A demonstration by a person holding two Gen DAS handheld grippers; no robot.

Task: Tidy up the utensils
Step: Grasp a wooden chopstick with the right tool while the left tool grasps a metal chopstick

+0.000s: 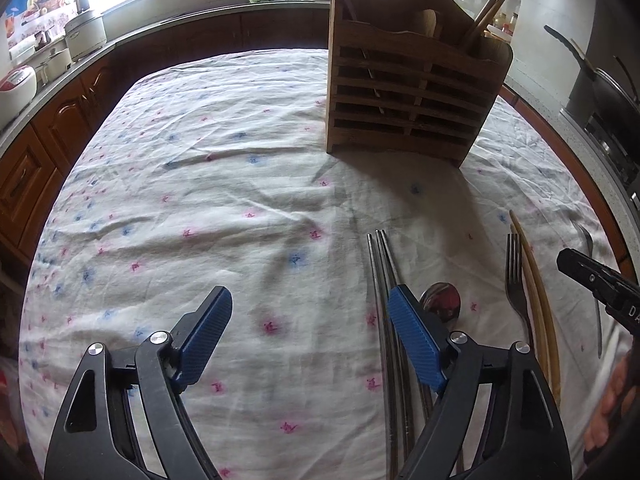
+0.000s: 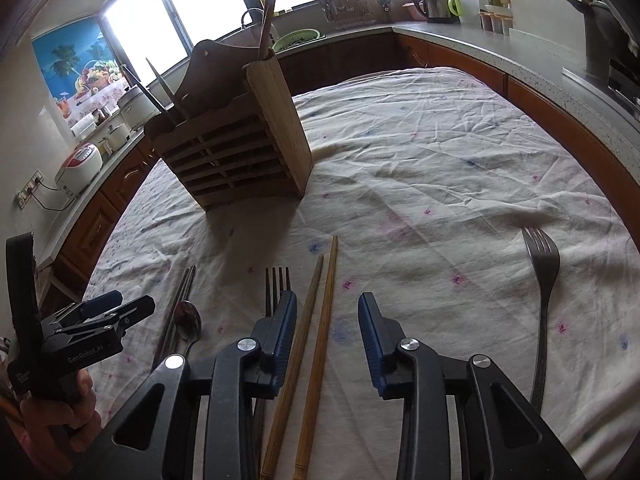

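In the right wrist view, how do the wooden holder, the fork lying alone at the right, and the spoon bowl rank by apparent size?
Largest to smallest, as they look:
1. wooden holder
2. fork
3. spoon bowl
The holder stands farther from the camera, yet looks biggest, so the order seems safe.

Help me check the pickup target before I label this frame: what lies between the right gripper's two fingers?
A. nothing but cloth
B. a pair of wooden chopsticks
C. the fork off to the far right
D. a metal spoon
B: in the right wrist view, the wooden chopsticks lie on the cloth between the right gripper's open fingers, not yet pinched.
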